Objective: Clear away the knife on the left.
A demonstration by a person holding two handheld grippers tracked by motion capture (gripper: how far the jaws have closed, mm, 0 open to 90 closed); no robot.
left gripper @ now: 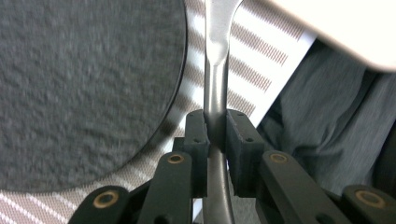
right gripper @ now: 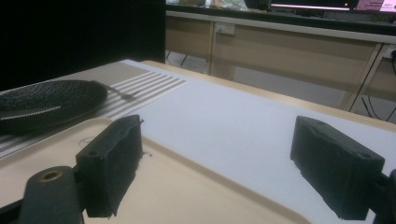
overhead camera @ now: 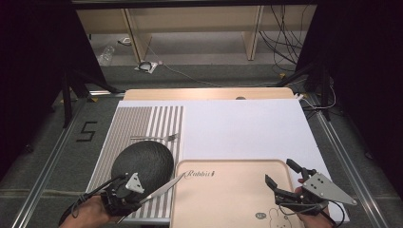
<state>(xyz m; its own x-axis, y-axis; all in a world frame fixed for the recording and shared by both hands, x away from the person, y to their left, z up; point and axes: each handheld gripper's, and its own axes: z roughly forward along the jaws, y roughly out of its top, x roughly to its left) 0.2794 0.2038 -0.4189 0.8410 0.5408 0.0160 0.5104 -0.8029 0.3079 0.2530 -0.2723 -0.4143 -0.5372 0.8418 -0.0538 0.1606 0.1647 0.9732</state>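
Knife [left gripper: 216,70] clamped in left hand-held gripper [left gripper: 215,133]

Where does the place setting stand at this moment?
Looks done: black plate on the striped placemat, fork beyond it. In hand: left gripper clamps a knife by its handle, blade towards the beige tray. Probably left: laying the knife down. Right gripper is open over the tray.

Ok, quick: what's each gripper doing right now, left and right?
Left gripper: closed on the knife handle, beside the black plate.
Right gripper: open, holding nothing, over the tray.
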